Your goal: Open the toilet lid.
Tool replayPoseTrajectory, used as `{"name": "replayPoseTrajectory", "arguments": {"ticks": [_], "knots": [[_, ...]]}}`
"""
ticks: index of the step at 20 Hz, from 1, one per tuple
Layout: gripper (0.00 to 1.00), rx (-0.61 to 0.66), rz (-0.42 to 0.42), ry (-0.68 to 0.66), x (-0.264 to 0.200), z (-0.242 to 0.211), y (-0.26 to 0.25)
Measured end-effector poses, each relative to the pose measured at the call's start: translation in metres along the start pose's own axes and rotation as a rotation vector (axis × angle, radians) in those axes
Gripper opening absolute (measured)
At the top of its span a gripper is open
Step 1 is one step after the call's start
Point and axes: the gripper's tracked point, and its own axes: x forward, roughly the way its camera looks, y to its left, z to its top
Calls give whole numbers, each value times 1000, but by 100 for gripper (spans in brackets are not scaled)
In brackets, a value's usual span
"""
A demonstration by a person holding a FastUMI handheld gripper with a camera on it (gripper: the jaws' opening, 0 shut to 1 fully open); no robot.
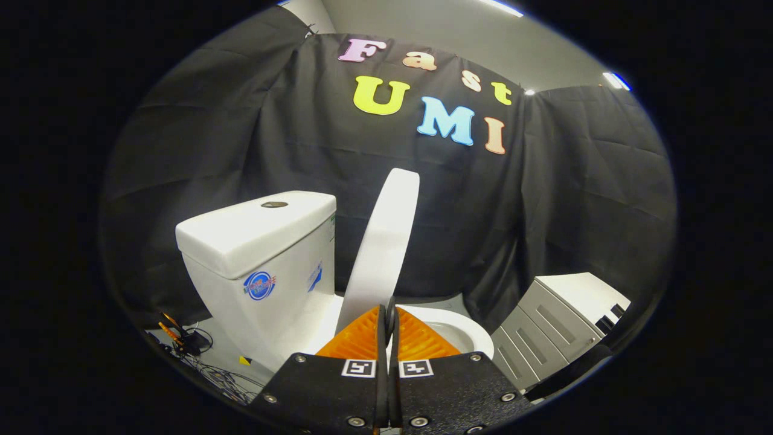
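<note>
A white toilet stands before me, its tank (259, 254) on the left with a round flush button (274, 204) on top. The white lid (386, 241) is raised, standing nearly upright and seen edge-on, leaning slightly toward the tank. Under it the seat and bowl rim (462, 329) lie exposed on the right. My gripper (389, 311) sits at the foot of the lid, its two fingers pressed together with nothing visible between them. Their tips meet just in front of the lid's lower edge; whether they touch it I cannot tell.
A grey drawer cabinet (558, 326) with a white top stands to the right of the bowl. Tangled cables and small tools (190, 347) lie on the floor left of the tank. Black cloth walls close the booth behind.
</note>
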Motion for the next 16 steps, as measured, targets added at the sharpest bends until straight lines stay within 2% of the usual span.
{"name": "replayPoseTrajectory", "arguments": {"ticks": [11,16], "knots": [[0,-39,86,-21,-4,19,57],[0,-100,101,-27,-5,21,73]]}}
